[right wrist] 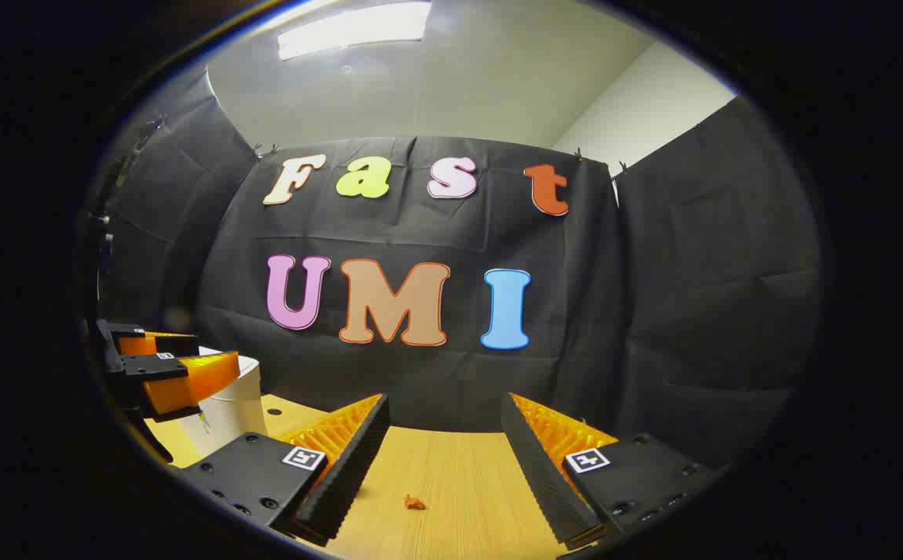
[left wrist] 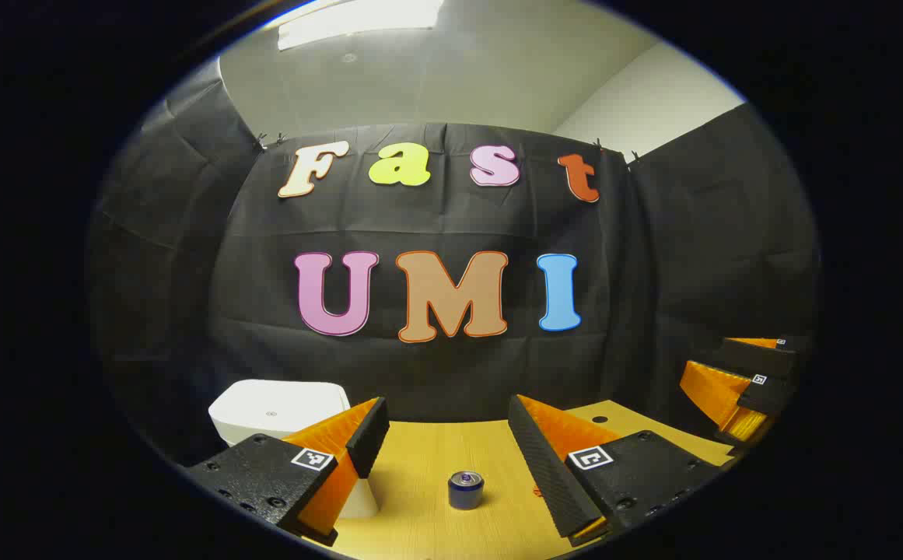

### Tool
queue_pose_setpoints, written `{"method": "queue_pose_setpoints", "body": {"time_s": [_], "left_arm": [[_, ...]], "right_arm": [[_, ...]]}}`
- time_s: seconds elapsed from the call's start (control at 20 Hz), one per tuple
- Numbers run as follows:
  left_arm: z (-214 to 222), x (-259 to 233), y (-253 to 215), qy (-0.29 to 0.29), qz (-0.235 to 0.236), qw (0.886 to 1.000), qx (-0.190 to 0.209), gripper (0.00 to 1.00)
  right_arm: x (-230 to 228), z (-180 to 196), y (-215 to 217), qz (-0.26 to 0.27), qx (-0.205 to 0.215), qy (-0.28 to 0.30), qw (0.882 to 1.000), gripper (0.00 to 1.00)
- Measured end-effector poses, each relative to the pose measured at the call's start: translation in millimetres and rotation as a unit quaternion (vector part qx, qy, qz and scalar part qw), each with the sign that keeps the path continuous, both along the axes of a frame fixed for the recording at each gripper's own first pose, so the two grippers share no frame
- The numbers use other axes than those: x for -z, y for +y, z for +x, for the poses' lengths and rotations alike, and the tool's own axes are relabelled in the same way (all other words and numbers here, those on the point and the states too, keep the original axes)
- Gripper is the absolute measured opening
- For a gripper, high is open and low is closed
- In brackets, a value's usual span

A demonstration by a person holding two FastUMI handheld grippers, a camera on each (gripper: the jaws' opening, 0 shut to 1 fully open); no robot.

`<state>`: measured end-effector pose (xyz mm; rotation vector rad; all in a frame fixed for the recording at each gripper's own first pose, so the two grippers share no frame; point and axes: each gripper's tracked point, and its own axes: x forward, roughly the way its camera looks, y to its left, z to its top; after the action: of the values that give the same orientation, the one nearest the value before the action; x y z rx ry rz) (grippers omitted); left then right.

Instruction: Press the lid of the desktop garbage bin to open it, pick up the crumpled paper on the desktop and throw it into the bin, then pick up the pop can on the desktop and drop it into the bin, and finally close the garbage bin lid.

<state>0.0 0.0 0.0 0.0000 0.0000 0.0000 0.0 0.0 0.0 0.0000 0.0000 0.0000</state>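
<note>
Bin [left wrist: 280,412], white with its lid down, stands at the far left of the table [left wrist: 420,498], partly behind the left gripper's [left wrist: 445,435] near finger in the left gripper view. That gripper is wide open and holds nothing; the can [left wrist: 466,490] stands upright on the table between its fingers, touching neither. The right gripper [right wrist: 443,435] is also wide open and empty, with a small orange scrap [right wrist: 414,503] lying on the table between its fingers. I cannot make out the crumpled paper.
</note>
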Motion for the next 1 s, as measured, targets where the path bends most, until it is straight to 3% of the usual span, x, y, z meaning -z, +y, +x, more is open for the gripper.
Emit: {"method": "queue_pose_setpoints", "body": {"time_s": [0.4,0.45,0.55,0.75,0.8,1.0], "left_arm": [[-3.4,0.6,12.3,0.002,-0.004,1.0,-0.018,0.93],[-3.1,1.7,12.3,0.004,-0.006,1.0,-0.018,0.93],[-4.7,1.9,13.6,0.005,-0.007,1.0,-0.019,0.93],[-4.7,1.4,16.6,0.006,-0.004,1.0,-0.023,0.93],[-5.0,2.3,16.4,0.008,-0.003,1.0,-0.024,0.93],[-6.2,2.0,19.4,0.011,-0.002,1.0,-0.027,0.94]], "right_arm": [[1.2,2.2,7.9,-0.002,-0.005,0.0,1.0,0.96],[1.4,2.4,9.7,-0.004,-0.007,0.0,1.0,1.0],[2.2,0.8,14.0,-0.008,-0.011,0.001,1.0,0.96],[3.8,-0.8,17.1,-0.014,-0.016,0.003,1.0,0.96],[4.0,-0.8,16.3,-0.013,-0.016,0.002,1.0,1.0],[5.1,1.8,21.4,-0.006,-0.023,0.005,1.0,0.96]]}}
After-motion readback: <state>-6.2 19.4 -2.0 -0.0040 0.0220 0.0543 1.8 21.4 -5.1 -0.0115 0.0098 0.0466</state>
